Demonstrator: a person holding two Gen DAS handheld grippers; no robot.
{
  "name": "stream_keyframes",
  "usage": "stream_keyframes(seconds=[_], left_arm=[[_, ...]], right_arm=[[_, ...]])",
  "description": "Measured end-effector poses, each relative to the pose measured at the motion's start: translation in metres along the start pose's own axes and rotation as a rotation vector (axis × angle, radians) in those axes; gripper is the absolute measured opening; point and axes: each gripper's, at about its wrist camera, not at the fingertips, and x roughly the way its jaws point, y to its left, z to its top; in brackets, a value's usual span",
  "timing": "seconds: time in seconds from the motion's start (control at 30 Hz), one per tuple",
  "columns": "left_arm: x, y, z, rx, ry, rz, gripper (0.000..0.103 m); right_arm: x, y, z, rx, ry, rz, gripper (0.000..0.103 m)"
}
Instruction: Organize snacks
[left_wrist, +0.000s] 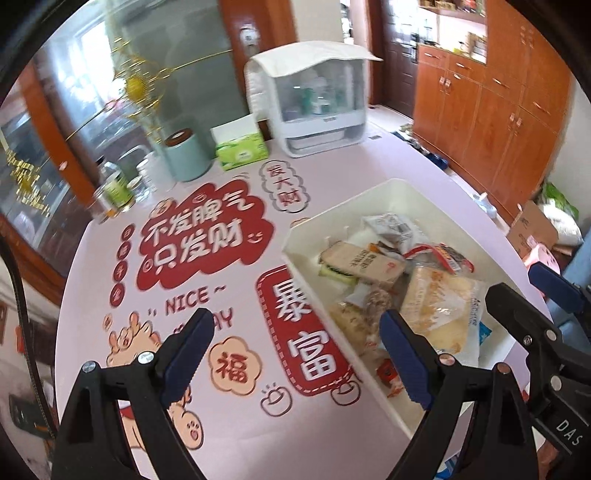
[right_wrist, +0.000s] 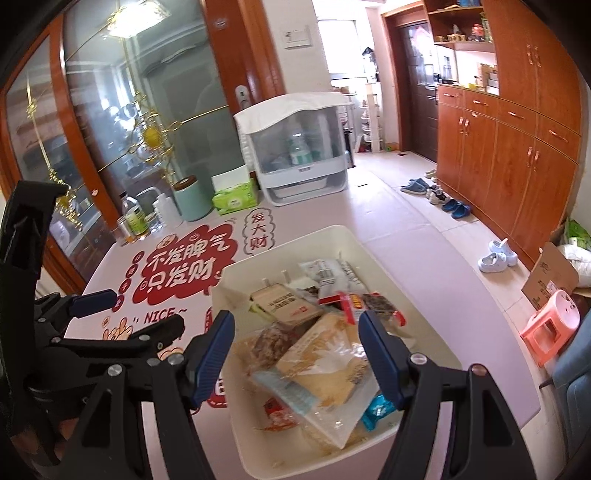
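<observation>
Right now I have both grippers hanging over the pink table mat (left_wrist: 229, 398) with its red and white lettering, and neither holds anything. My left gripper (left_wrist: 295, 358) has its blue-padded jaws spread wide, one finger over the printed mat and the other over the near edge of the white rectangular plastic bin (left_wrist: 373, 192). My right gripper (right_wrist: 297, 356) is also spread apart, framing the pile of snacks inside that same bin (right_wrist: 236, 406); its pads touch no packet that I can see. The bin sits at the right side of the mat, close to the table edge. Inside it, jumbled together, lie a large clear bag of pale bread-like pieces (right_wrist: 332, 373), a tan paper-look cracker packet (right_wrist: 286, 304), a red-and-dark wrapped snack (right_wrist: 373, 302), a small blue packet (right_wrist: 378, 410) and a grey-white pouch (right_wrist: 328, 273) at the far end. Further back on the table stand a mint-green cylindrical canister (left_wrist: 186, 153), a green tissue box (left_wrist: 242, 146) and a white covered storage cabinet with clear panels (left_wrist: 312, 99).
</observation>
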Motion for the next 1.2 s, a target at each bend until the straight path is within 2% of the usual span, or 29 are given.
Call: stream_keyframes(seconds=[0.27,0.67,0.97,1.1,1.2], left_arm=[[-0.013,0.033,-0.027,-0.073,0.001,0.067,0.09],[-0.046,0.07,-0.059,-0.156,-0.022,0.098,0.093],[-0.065,0.099,-0.09,-0.233,-0.021,0.134,0.097],[-0.069,0.1,-0.101,-0.233,-0.002,0.146,0.097],[-0.07,0.098,-0.107,-0.237,0.012,0.125,0.097]], right_arm=[[0.003,0.028,-0.007,-0.057,0.032,0.061,0.07],[-0.008,0.064,-0.013,-0.093,0.05,0.109,0.07],[-0.022,0.084,-0.028,-0.1,0.086,0.102,0.07],[-0.029,0.095,-0.034,-0.129,0.104,0.05,0.07],[-0.036,0.101,-0.039,-0.166,0.102,0.014,0.07]])
